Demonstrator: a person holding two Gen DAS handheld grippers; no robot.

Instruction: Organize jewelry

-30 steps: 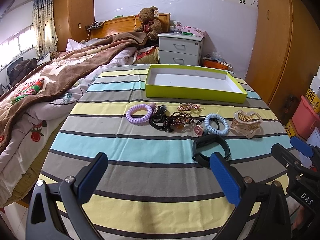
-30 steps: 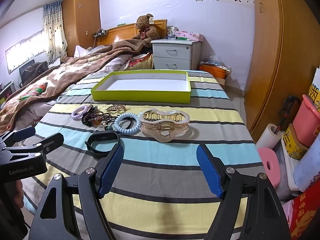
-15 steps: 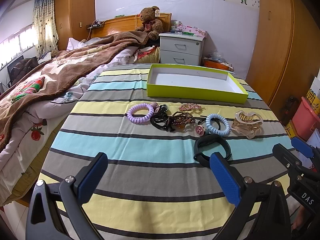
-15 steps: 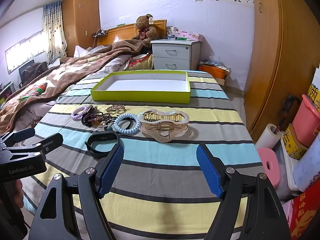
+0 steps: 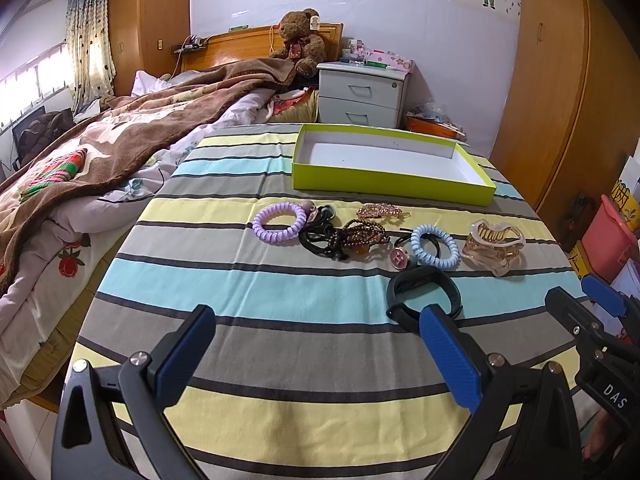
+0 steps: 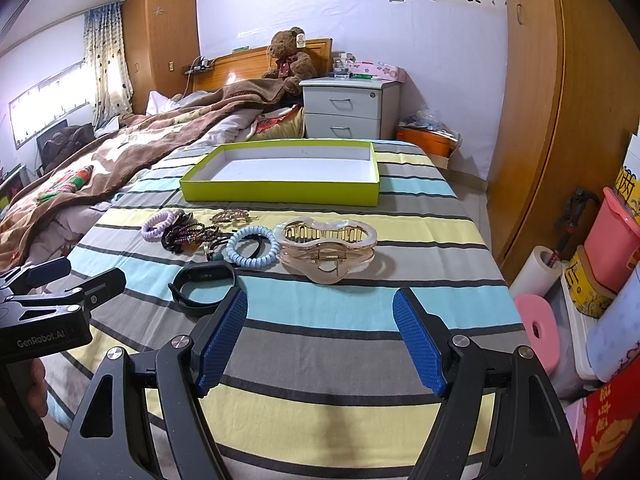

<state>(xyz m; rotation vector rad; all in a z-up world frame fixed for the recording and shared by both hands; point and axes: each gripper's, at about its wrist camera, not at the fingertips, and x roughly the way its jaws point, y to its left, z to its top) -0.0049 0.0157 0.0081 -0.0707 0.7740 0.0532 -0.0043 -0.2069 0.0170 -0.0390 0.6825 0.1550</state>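
A lime-green tray with a white inside lies empty at the far side of the striped table. In front of it lies a row of jewelry: a purple coil band, dark beaded bands, a pink sparkly clip, a blue coil band, a clear claw clip and a black wristband. My left gripper is open and empty, nearer than the wristband. My right gripper is open and empty, nearer than the claw clip.
The table is covered by a striped cloth. A bed with a brown blanket stands at the left. A white nightstand stands behind the table. A wooden wardrobe and boxes stand at the right.
Both grippers have stayed open and almost still; the left view has shifted only slightly. The jewelry has not moved.
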